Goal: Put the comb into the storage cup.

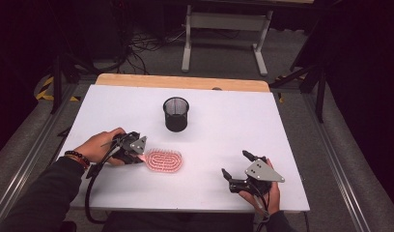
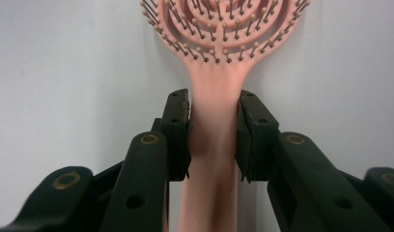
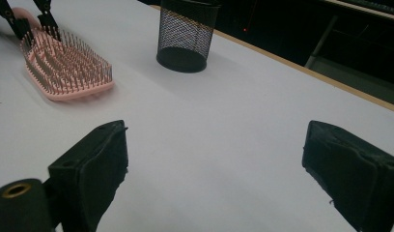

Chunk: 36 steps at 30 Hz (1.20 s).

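Note:
A pink hairbrush [image 1: 163, 161] lies bristles up on the white table [image 1: 224, 121], left of centre. My left gripper [image 1: 142, 156] is shut on its handle. In the left gripper view the two black jaws press both sides of the pink handle [image 2: 214, 82], with my left gripper [image 2: 213, 104] pointing toward the brush head. A black mesh cup [image 1: 176, 114] stands upright behind the brush. My right gripper [image 1: 235, 163] rests open near the front right, holding nothing. In the right gripper view my right gripper [image 3: 217, 145] has its jaws wide apart, with the brush [image 3: 64, 67] and cup [image 3: 188, 34] beyond.
The table's wooden far edge [image 1: 183, 81] shows behind the white top. Beyond it stand a grey desk frame [image 1: 226, 29] and loose cables on the floor. Bare white surface lies between the two grippers and to the right of the cup.

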Motion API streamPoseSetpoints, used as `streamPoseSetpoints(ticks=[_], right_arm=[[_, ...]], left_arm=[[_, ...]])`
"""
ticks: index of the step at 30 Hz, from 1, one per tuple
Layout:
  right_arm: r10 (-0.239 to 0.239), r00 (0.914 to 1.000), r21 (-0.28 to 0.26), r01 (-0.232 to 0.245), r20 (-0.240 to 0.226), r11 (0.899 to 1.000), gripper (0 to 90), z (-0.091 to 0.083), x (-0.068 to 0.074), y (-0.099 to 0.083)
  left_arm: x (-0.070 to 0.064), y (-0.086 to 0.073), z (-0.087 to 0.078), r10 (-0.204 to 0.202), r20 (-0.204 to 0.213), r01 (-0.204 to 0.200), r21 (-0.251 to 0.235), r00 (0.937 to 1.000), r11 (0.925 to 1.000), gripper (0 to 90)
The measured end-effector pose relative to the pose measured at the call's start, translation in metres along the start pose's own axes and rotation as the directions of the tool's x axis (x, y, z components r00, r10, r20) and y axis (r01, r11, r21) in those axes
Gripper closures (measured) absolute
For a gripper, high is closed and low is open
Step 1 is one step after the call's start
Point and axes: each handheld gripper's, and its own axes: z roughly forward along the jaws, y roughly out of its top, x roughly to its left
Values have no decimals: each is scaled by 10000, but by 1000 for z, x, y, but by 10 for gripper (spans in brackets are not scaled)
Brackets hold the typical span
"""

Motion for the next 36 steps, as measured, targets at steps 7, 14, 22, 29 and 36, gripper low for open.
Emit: streamPoseSetpoints(ticks=[7, 14, 22, 29, 36], right_arm=[[17, 10000, -22, -17, 67, 10000, 100, -2, -1, 1], [119, 9999, -109, -118, 120, 9999, 103, -3, -1, 2], [131, 9999, -77, -130, 95, 9999, 103, -2, 0, 1], [43, 9999, 51, -44, 129, 10000, 103, 0, 1, 1], [80, 9998, 63, -81, 168, 9999, 104, 0, 0, 1]], left_arm=[[-11, -9, -10, -776, -1398, 566, -1484, 9871, 9873, 693], [-25, -21, -12, -1961, -2318, 1317, -2666, 9528, 9548, 695], [-36, -26, -9, -2687, -2993, 1658, -3277, 9155, 9301, 696], [-42, -32, -4, -3397, -3211, 1989, -3992, 8840, 8950, 696], [-49, -31, -8, -3608, -3347, 1903, -4472, 8705, 8740, 697]])
